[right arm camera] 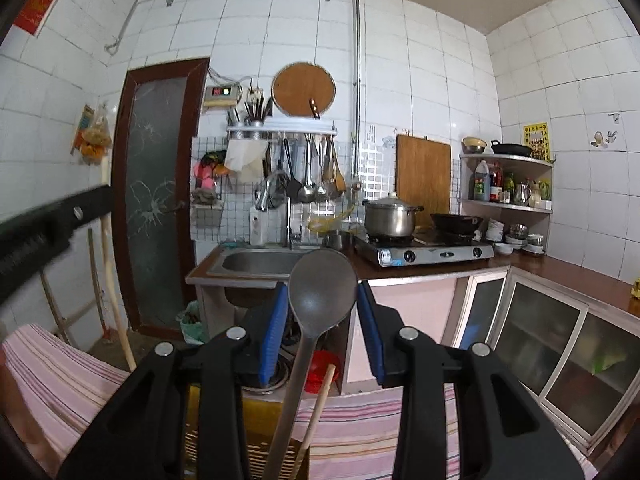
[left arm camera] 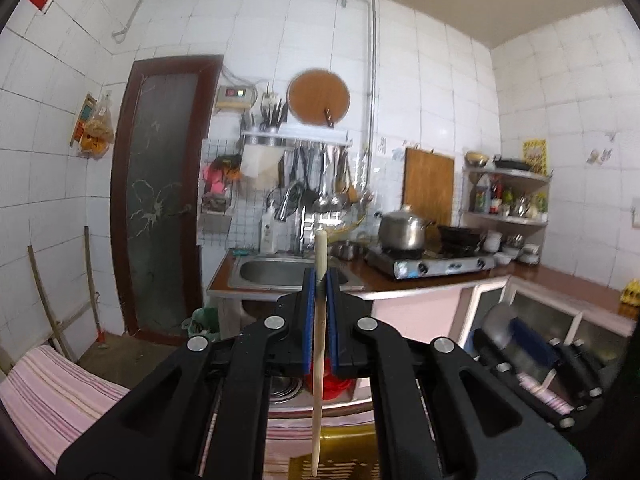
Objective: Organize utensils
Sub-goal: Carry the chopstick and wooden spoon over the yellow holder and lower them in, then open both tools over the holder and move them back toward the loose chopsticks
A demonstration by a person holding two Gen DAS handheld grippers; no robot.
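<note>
Nearest my left wrist camera, the left gripper (left arm camera: 320, 280) was pinched fully shut on a pale wooden chopstick (left arm camera: 319, 344), its blue pads (left arm camera: 308, 312) pressing the stick from both sides. That chopstick stood almost upright, its blunt top rising in front of the steel sink (left arm camera: 276, 272) and its thin tip hanging down toward a yellow slatted basket (left arm camera: 340, 452) at the bottom of the view.

From the right wrist camera I saw the right gripper (right arm camera: 322, 304) standing partly open around a dark grey spoon (right arm camera: 320, 292). Its blue pads (right arm camera: 275, 328) sat at either side of the bowl, but I could not tell whether they actually pressed on it. The spoon's bowl reached up in front of the sink's near edge, and its long handle ran down toward the camera. A second wooden stick (right arm camera: 316, 416) leaned just beside that handle, over the same basket.

Right of the sink, on the brown counter (right arm camera: 560, 268), stood a gas stove (right arm camera: 424, 252) bearing a lidded steel pot (right arm camera: 390, 216) and a black wok (right arm camera: 456, 222). Above the sink, ladles and spatulas hung from a wall rack (right arm camera: 280, 128). Below the sink, nearer me, lay a pink striped cloth (right arm camera: 60, 372).
</note>
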